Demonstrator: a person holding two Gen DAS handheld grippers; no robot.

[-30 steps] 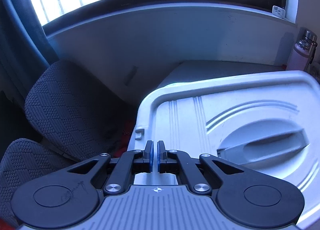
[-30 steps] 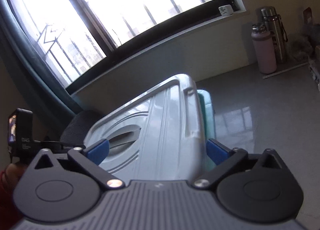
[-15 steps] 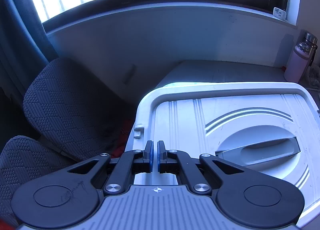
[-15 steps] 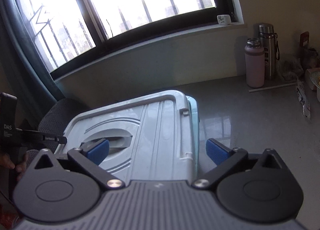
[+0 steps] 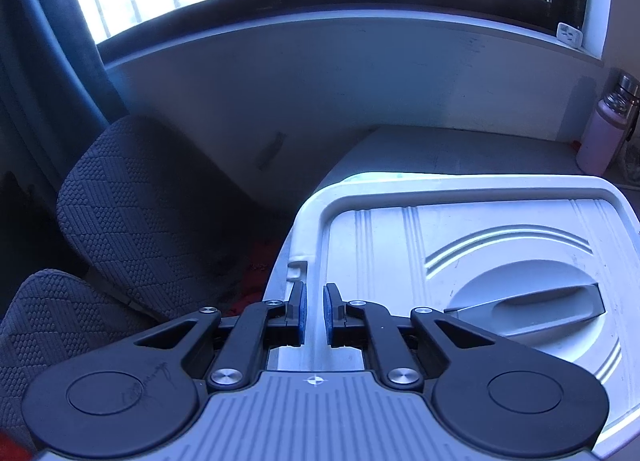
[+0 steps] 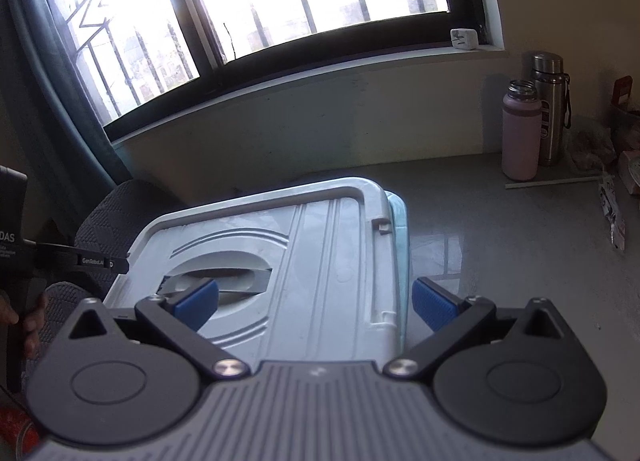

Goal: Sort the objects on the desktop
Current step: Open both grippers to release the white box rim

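A grey plastic lid (image 5: 460,261) with a recessed handle (image 5: 532,301) lies flat on a light blue storage box on the desk. It also shows in the right wrist view (image 6: 312,261), with the box's blue edge (image 6: 402,221) beneath it. My left gripper (image 5: 313,313) sits at the lid's left rim, its pads a small gap apart with the rim between them, not pinching it. My right gripper (image 6: 316,301) is wide open over the lid's near right part, one pad by the handle recess, the other past the lid's right edge.
A dark fabric chair (image 5: 132,213) stands left of the desk. A pink bottle (image 6: 520,133) and a steel flask (image 6: 550,109) stand at the back right by the wall, with packets (image 6: 612,213) to their right. A window sill runs behind.
The lid has swung down from tilted to flat on the box. My left gripper's pads have parted slightly from the lid's rim. My right gripper has stayed wide open.
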